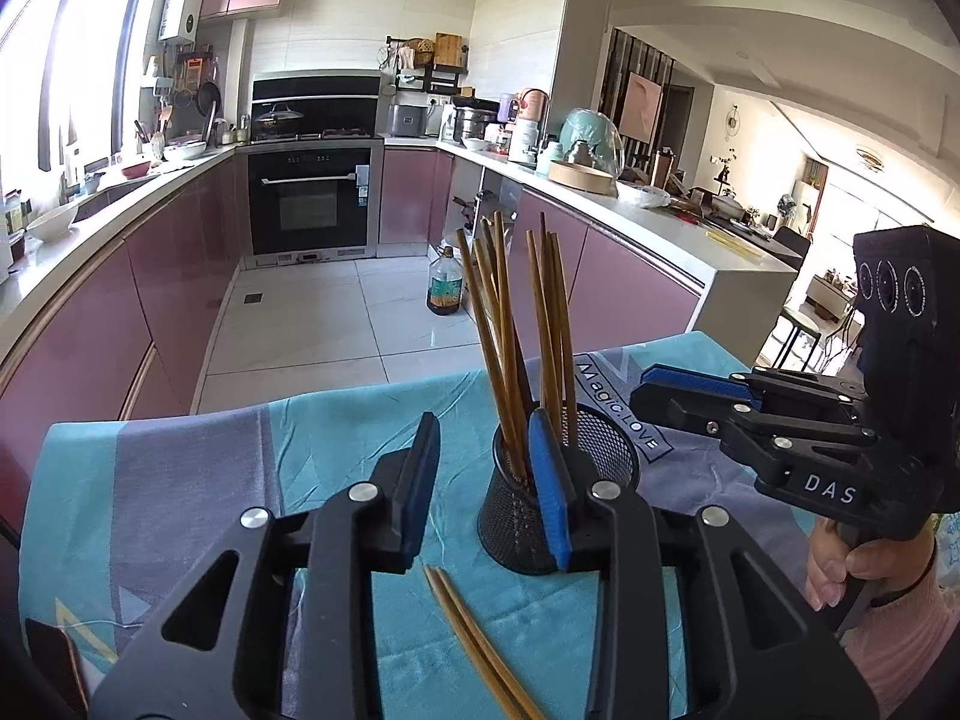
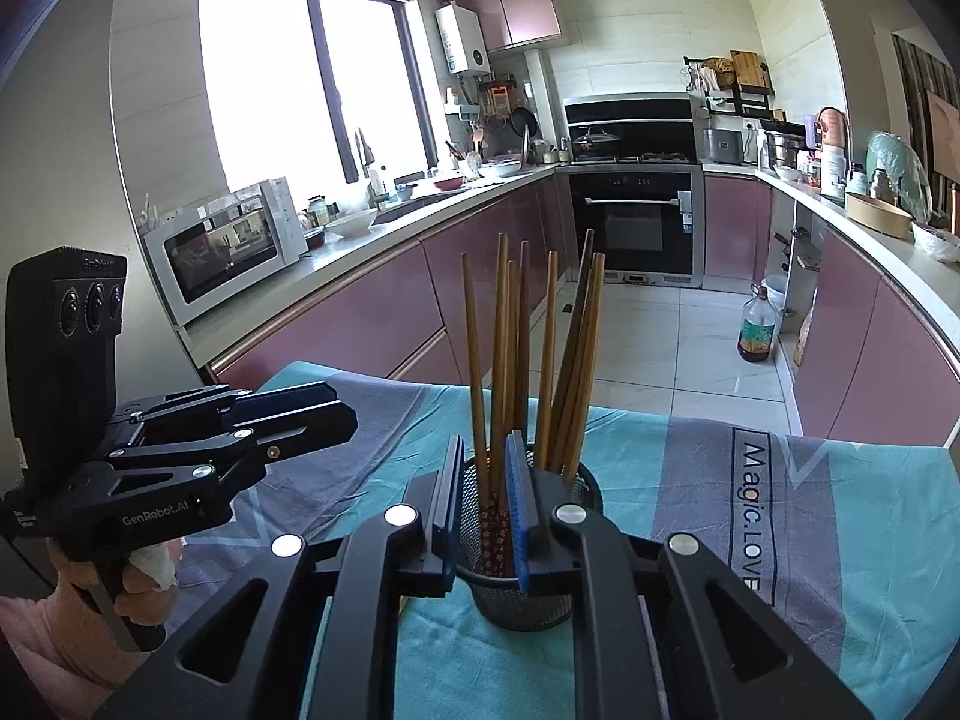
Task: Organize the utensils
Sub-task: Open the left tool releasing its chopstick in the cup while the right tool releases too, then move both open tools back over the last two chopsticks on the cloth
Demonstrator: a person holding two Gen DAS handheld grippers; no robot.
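Note:
A black mesh cup (image 1: 522,510) stands on the cloth and holds several brown chopsticks (image 1: 510,330). My left gripper (image 1: 486,450) is open and empty just in front of the cup, its right finger against the cup's rim. A pair of chopsticks (image 1: 474,642) lies on the cloth below it. In the right wrist view my right gripper (image 2: 486,468) is over the cup (image 2: 540,594), its jaws close together around one chopstick (image 2: 477,360) that stands in the cup. The right gripper also shows from the side in the left wrist view (image 1: 690,390).
The table carries a teal and grey cloth (image 2: 810,540) printed "Magic.LOVE". Beyond its far edge is the kitchen floor with an oil bottle (image 1: 445,288). Pink cabinets, an oven (image 1: 312,198) and a microwave (image 2: 228,246) lie further off.

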